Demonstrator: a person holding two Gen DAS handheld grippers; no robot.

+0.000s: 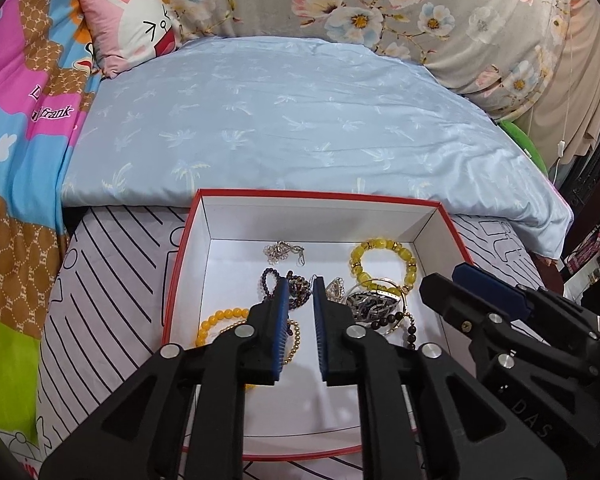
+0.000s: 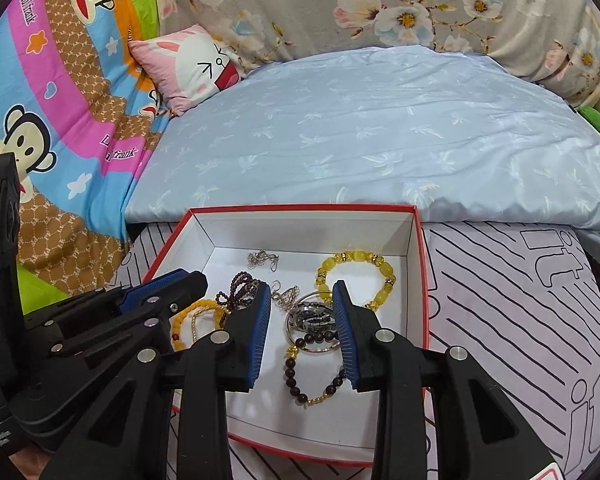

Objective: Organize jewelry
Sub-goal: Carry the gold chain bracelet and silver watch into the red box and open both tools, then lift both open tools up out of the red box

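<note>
A red-rimmed white box (image 1: 432, 220) (image 2: 418, 240) sits on the bed and holds jewelry: a yellow glass-bead bracelet (image 1: 384, 262) (image 2: 356, 276), a silver chain (image 1: 282, 252) (image 2: 262, 260), dark purple beads (image 1: 270, 282) (image 2: 240, 290), an orange bead bracelet (image 1: 220, 320) (image 2: 190, 320), a black-and-silver watch (image 1: 374, 304) (image 2: 312, 316) and a dark bead bracelet (image 2: 312, 376). My left gripper (image 1: 301, 284) is open with a narrow gap over the purple beads. My right gripper (image 2: 301, 292) is open and empty above the watch. It also shows in the left wrist view (image 1: 460, 280).
The box rests on a white sheet with black lines (image 1: 112, 264) (image 2: 508, 300). A light blue quilt (image 1: 284, 120) (image 2: 380, 132) lies behind it. A pink bunny pillow (image 1: 132, 24) (image 2: 192, 64), a colourful cartoon blanket (image 1: 20, 140) and a floral cover (image 1: 400, 8) ring the bed.
</note>
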